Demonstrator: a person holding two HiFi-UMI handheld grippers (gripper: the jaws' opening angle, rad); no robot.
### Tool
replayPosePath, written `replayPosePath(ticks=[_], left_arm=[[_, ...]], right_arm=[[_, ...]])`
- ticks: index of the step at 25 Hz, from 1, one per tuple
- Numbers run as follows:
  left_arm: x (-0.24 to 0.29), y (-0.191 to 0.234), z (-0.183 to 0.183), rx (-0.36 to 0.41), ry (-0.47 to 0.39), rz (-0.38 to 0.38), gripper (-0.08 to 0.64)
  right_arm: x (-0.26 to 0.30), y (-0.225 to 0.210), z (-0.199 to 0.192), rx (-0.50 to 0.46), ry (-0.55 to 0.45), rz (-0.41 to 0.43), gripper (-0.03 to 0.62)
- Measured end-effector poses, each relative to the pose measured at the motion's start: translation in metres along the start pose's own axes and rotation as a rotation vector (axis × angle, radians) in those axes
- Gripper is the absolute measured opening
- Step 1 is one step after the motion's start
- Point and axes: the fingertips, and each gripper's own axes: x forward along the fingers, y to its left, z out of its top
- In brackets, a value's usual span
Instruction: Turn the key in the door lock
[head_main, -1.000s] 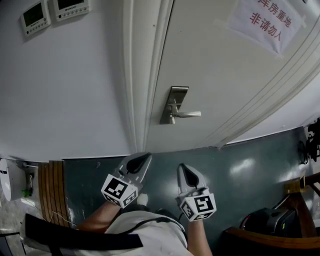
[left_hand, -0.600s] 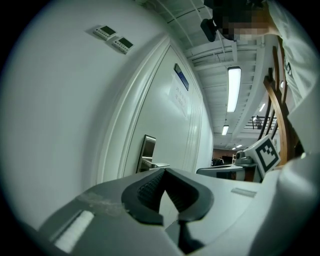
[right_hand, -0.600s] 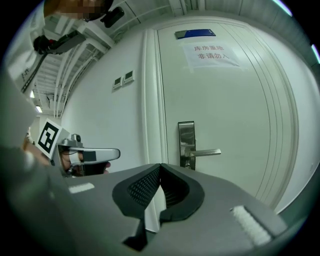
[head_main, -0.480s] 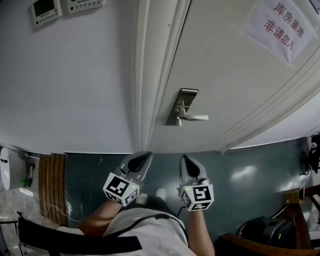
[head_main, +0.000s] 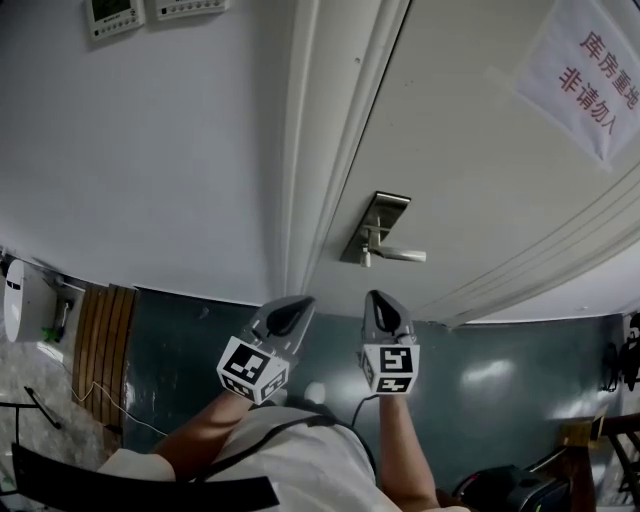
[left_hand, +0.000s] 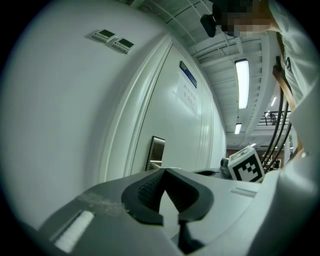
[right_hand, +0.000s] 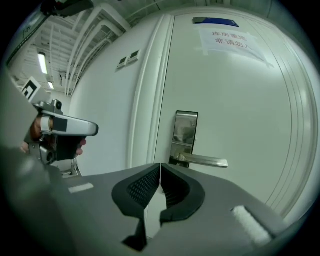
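Observation:
A white door (head_main: 470, 130) carries a steel lock plate (head_main: 376, 228) with a lever handle (head_main: 400, 255); the same plate (right_hand: 185, 135) and lever handle (right_hand: 202, 160) show in the right gripper view. No key can be made out on the plate. My right gripper (head_main: 385, 308) is shut and empty, just below the handle and short of the door. My left gripper (head_main: 288, 316) is shut with nothing in it, below the door frame (head_main: 325, 150). In the left gripper view the lock plate (left_hand: 156, 152) lies ahead of the left gripper (left_hand: 164, 172).
A paper notice (head_main: 590, 85) with red print is taped to the door at upper right. Two wall control panels (head_main: 150, 10) sit upper left. A wooden slatted panel (head_main: 95, 340) stands at the left on the dark green floor (head_main: 500, 380). A bag (head_main: 515, 490) lies lower right.
Both grippers have moved closer to the door and the lock plate; the right one has come up under the handle. Both jaws stay shut.

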Motion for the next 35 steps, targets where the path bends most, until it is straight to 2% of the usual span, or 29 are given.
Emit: replayPosePath(ticks=[6, 9, 12, 18, 21, 24, 26, 31, 35], left_arm=[[0.016, -0.001, -0.003, -0.001, 0.005, 0.038, 0.006], [0.02, 0.0, -0.005, -0.004, 0.009, 0.061, 0.005], [0.02, 0.004, -0.007, -0.01, 0.014, 0.088, 0.005], [0.022, 0.012, -0.015, -0.012, 0.031, 0.132, 0.005], [0.025, 0.013, -0.016, -0.011, 0.036, 0.139, 0.006], [0.027, 0.013, -0.016, -0.007, 0.04, 0.143, 0.006], [0.027, 0.013, -0.016, -0.004, 0.043, 0.145, 0.006], [0.026, 0.013, -0.018, 0.001, 0.055, 0.151, 0.005], [0.025, 0.013, -0.019, 0.006, 0.06, 0.155, 0.005]], right_arm=[[0.04, -0.01, -0.018, -0.085, 0.051, 0.045, 0.06], [0.058, -0.014, -0.027, -0.177, 0.077, 0.039, 0.126], [0.076, -0.017, -0.039, -0.28, 0.1, 0.035, 0.163], [0.1, -0.022, -0.057, -0.397, 0.14, 0.034, 0.184], [0.107, -0.024, -0.058, -0.398, 0.139, 0.031, 0.184], [0.11, -0.026, -0.056, -0.286, 0.127, 0.046, 0.187], [0.109, -0.025, -0.054, -0.174, 0.108, 0.075, 0.187], [0.11, -0.031, -0.05, 0.26, 0.044, 0.153, 0.192], [0.115, -0.036, -0.052, 0.493, 0.026, 0.201, 0.19]])
